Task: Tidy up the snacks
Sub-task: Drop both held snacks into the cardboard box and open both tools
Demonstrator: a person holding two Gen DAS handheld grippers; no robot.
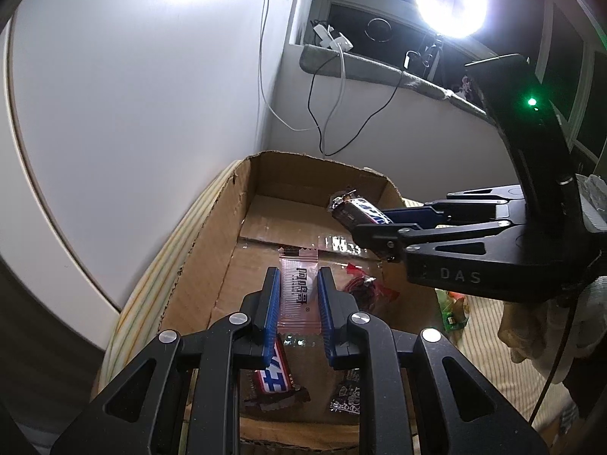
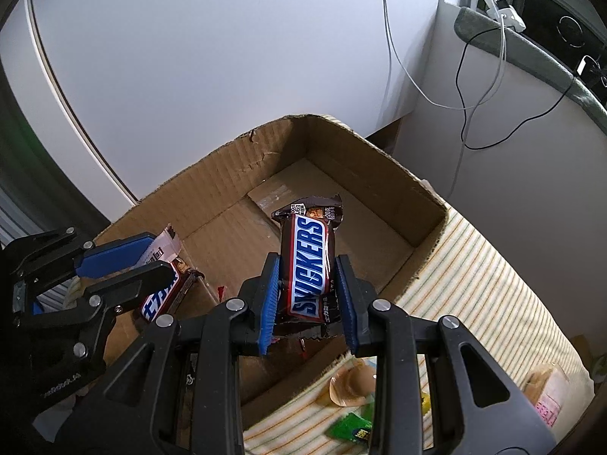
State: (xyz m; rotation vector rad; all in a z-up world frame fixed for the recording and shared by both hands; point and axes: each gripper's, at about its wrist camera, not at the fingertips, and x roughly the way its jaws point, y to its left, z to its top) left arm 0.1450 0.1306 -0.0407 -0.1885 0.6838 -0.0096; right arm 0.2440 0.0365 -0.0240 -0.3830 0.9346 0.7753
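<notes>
- Holding a clear pink-edged snack packet [image 1: 297, 295] between its blue pads, the left gripper [image 1: 297, 303] is standing almost fully closed on that thin wrapper; the packet is pointing toward 12 o'clock over the cardboard box [image 1: 227, 265].
- Gripping a Snickers bar [image 2: 309, 269] upright, the right gripper [image 2: 308, 299] is pressing its narrowed jaws on both sides of the wrapper; the bar is hanging above the box floor, its crimped top toward 12 o'clock.
- Lying on the box floor at 6 o'clock of the left-wrist view, a second Snickers bar [image 1: 275, 377] is sitting under the left gripper; a dark patterned wrapper [image 1: 345, 398] is lying near it at 5 o'clock.
- Resting at 3 o'clock of the held packet, a red-wrapped snack [image 1: 364, 286] is lying on the box floor.
- Sitting on a striped cloth [image 2: 474, 265], the box is standing open; loose snacks, including a green packet [image 2: 351, 430], are lying outside it at 5 o'clock in the right-wrist view.
- Shining at 1 o'clock in the left-wrist view, a ring lamp [image 1: 451, 2] is glaring.
</notes>
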